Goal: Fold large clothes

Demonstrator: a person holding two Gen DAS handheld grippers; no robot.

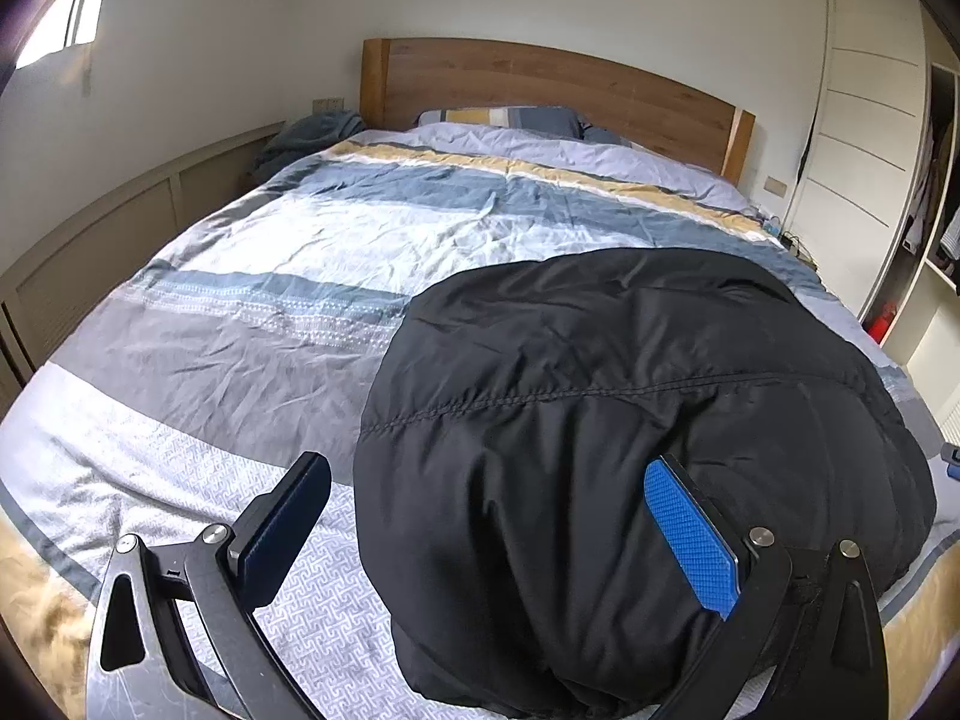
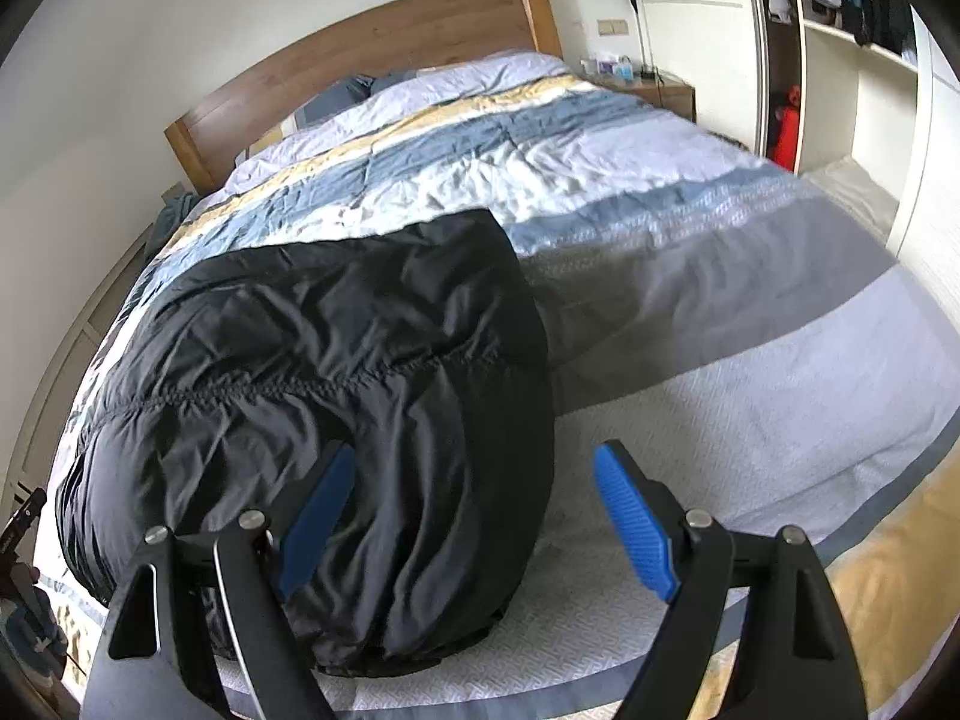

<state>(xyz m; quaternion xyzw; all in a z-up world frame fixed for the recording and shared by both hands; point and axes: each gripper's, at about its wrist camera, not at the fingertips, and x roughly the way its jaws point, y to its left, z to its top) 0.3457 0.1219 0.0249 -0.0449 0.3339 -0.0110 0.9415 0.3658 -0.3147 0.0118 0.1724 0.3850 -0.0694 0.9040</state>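
A black padded jacket (image 1: 600, 420) lies folded in a thick bundle on the striped bed cover near the foot of the bed; it also shows in the right wrist view (image 2: 336, 372). My left gripper (image 1: 486, 516) is open and empty, its jaws wide apart above the jacket's near left edge. My right gripper (image 2: 474, 516) is open and empty, straddling the jacket's near right edge, its left finger over the fabric and its right finger over the bed cover.
The bed (image 1: 270, 252) has a striped blue, grey, white and yellow cover, pillows (image 1: 498, 120) and a wooden headboard (image 1: 540, 84). A nightstand (image 2: 654, 90) and an open wardrobe (image 2: 840, 30) stand to the right. A panelled ledge (image 1: 120, 228) runs along the left wall.
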